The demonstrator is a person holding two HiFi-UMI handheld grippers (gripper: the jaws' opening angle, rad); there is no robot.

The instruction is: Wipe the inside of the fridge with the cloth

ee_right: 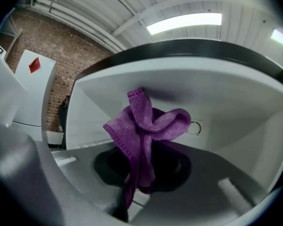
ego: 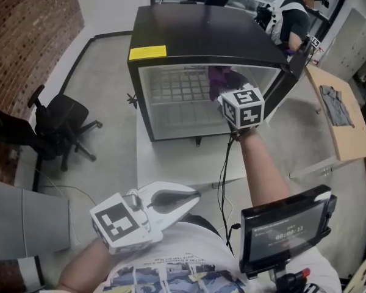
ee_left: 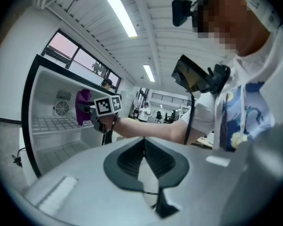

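Observation:
A small black fridge [ego: 201, 38] lies open towards me on a white table [ego: 177, 160], showing its white inside and wire shelf [ego: 177, 90]. My right gripper [ego: 226, 96] reaches into the fridge, shut on a purple cloth [ego: 218, 79] that bunches up against the inner wall [ee_right: 217, 98]. In the right gripper view the purple cloth [ee_right: 144, 126] stands up from the closed jaws. My left gripper [ego: 192, 195] hovers low by my chest, away from the fridge, shut with nothing held. The left gripper view shows the fridge [ee_left: 52, 117] and the cloth [ee_left: 82, 107] at left.
The fridge door [ego: 287, 78] hangs open at the right. A black office chair [ego: 64, 127] stands left of the table. A wooden table [ego: 338, 118] with a grey garment is at the right. Another person [ego: 293, 14] stands behind the fridge. A screen [ego: 287, 227] hangs at my chest.

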